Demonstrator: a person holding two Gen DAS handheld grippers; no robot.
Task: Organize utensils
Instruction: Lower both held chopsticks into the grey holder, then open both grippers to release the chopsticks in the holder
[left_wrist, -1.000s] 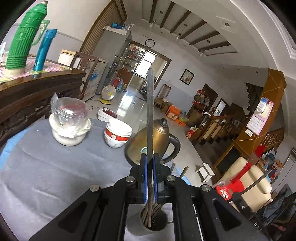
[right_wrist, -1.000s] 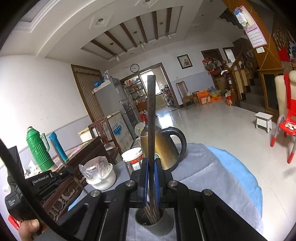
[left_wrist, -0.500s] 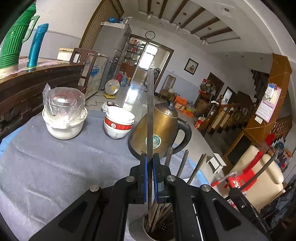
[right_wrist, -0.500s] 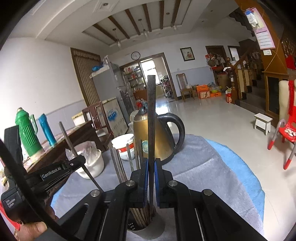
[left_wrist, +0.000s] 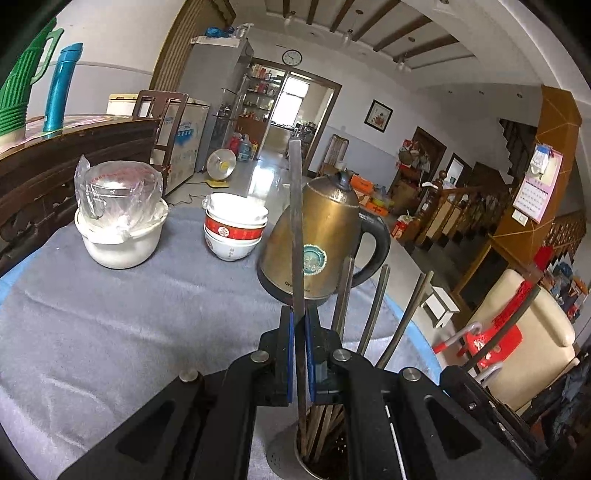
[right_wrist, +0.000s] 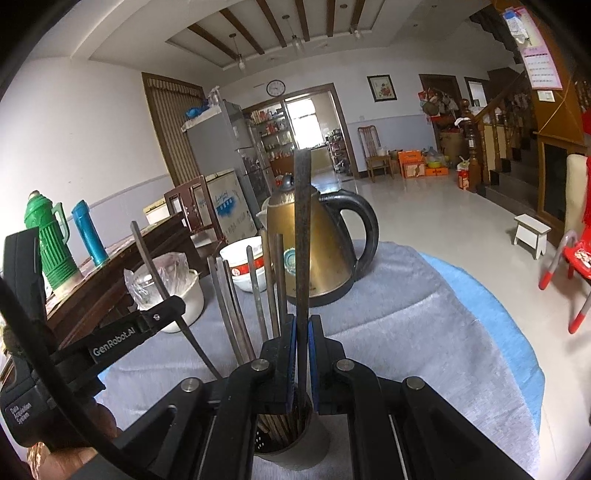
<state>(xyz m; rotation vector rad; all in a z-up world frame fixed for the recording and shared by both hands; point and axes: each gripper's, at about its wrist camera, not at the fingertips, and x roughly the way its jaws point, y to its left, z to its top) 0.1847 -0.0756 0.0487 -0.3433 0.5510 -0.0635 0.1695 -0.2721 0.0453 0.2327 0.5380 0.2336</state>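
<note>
Landmark: holder (left_wrist: 310, 458), a perforated metal cup on the grey-clothed desk (left_wrist: 110, 332), just below both grippers.
Left gripper (left_wrist: 300, 354): closed tight on one chopstick (left_wrist: 297, 258), held near upright, lower end inside the holder.
Right gripper (right_wrist: 302, 360): closed tight on a second chopstick (right_wrist: 303, 240), also upright, lower end inside the holder (right_wrist: 291, 448).
Holder contents: several more chopsticks (left_wrist: 376, 306) standing loose, fanned outward above the rim.
Kettle (left_wrist: 325, 240): beyond the holder, close behind the held sticks.
Bowls (left_wrist: 234, 229): beyond the holder, left of the kettle.
Pot (left_wrist: 122, 236): wrapped in clear plastic, further left of the bowls.
Task stage: judged as insertion; both sticks partly in, not yet let go.
Risk, tipping: holder light and narrow; sideways push from either stick, or a gripper body catching the rim, likely to topple it and spill the lot.
Risk, jamming: held tips may wedge against the loose sticks; forcing down could lever them out.
Risk, collision: both grippers crowd the same opening; contact between them probable.
Risk, release: letting go high could make a stick bounce or lean out.
</note>
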